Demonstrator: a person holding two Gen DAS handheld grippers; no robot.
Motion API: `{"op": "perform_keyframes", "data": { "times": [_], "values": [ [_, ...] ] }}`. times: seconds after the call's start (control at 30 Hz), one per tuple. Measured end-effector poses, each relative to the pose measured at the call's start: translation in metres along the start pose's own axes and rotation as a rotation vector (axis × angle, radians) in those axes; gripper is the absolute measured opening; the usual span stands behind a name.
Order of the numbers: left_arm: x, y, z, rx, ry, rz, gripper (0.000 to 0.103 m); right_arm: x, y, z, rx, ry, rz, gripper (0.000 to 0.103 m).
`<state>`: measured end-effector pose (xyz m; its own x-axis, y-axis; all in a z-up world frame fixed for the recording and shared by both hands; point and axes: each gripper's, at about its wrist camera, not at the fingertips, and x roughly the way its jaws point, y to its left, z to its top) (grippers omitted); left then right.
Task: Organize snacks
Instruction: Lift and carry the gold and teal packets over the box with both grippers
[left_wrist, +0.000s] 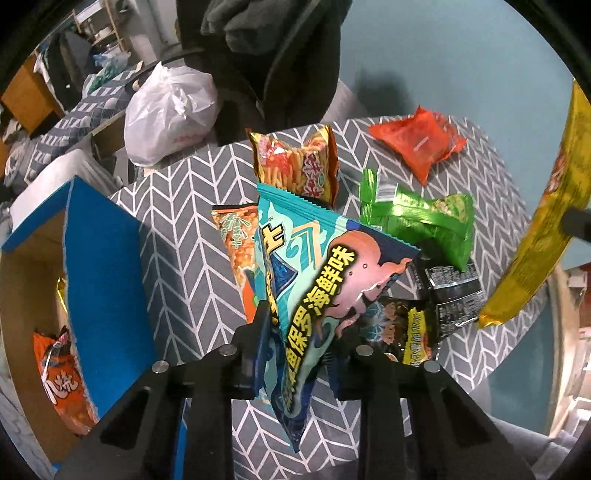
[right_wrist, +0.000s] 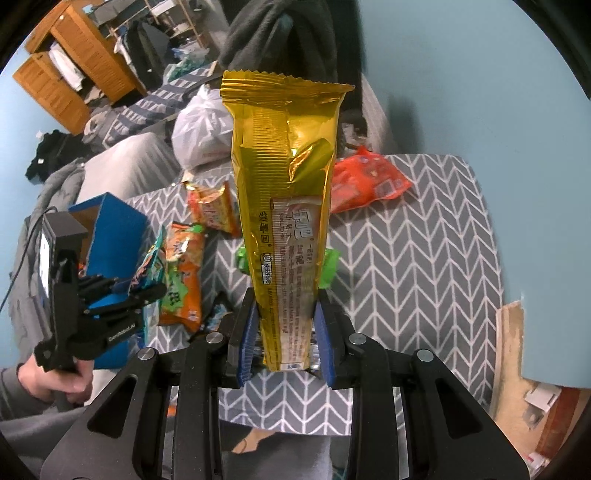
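My left gripper (left_wrist: 295, 343) is shut on a teal seafood snack bag (left_wrist: 317, 280) and holds it above the table; it also shows in the right wrist view (right_wrist: 147, 291). My right gripper (right_wrist: 286, 332) is shut on a tall gold packet (right_wrist: 284, 192), held upright above the table; the packet also shows in the left wrist view (left_wrist: 546, 236). A blue box (left_wrist: 103, 280) stands open at the left with an orange bag (left_wrist: 62, 380) inside.
On the chevron tablecloth (left_wrist: 184, 229) lie a yellow-red noodle snack (left_wrist: 295, 162), a red packet (left_wrist: 421, 140), a green bag (left_wrist: 421, 218), an orange bag (left_wrist: 236, 243) and black packets (left_wrist: 454, 291). A white plastic bag (left_wrist: 170, 110) sits behind the table.
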<state>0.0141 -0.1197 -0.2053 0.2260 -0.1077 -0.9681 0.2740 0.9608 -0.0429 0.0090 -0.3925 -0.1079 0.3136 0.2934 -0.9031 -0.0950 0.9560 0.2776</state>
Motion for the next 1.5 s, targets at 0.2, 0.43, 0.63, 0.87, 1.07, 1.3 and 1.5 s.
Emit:
{"op": "perform_keyframes", "data": {
  "times": [0.2, 0.43, 0.63, 0.87, 1.07, 1.3, 1.5],
  "values": [
    [-0.021, 0.010, -0.001, -0.049, -0.033, -0.037, 0.023, 0.005, 0.019, 0.003, -0.033, 0.002, 0.026, 0.027],
    [-0.052, 0.020, 0.000, -0.091, -0.087, -0.068, 0.023, 0.007, 0.039, 0.008, -0.069, 0.001, 0.055, 0.028],
    [-0.080, 0.031, 0.000, -0.123, -0.140, -0.072, 0.023, 0.007, 0.057, 0.014, -0.105, -0.001, 0.080, 0.028],
    [-0.105, 0.048, -0.003, -0.162, -0.197, -0.065, 0.023, 0.004, 0.085, 0.026, -0.166, -0.014, 0.114, 0.028],
    [-0.126, 0.066, -0.007, -0.216, -0.237, -0.057, 0.023, 0.002, 0.109, 0.033, -0.221, -0.020, 0.146, 0.028],
    [-0.148, 0.093, -0.019, -0.290, -0.273, -0.037, 0.023, 0.005, 0.145, 0.040, -0.292, -0.017, 0.201, 0.028],
    [-0.166, 0.115, -0.032, -0.350, -0.304, 0.001, 0.023, 0.007, 0.183, 0.045, -0.367, -0.010, 0.253, 0.028]
  ]
}}
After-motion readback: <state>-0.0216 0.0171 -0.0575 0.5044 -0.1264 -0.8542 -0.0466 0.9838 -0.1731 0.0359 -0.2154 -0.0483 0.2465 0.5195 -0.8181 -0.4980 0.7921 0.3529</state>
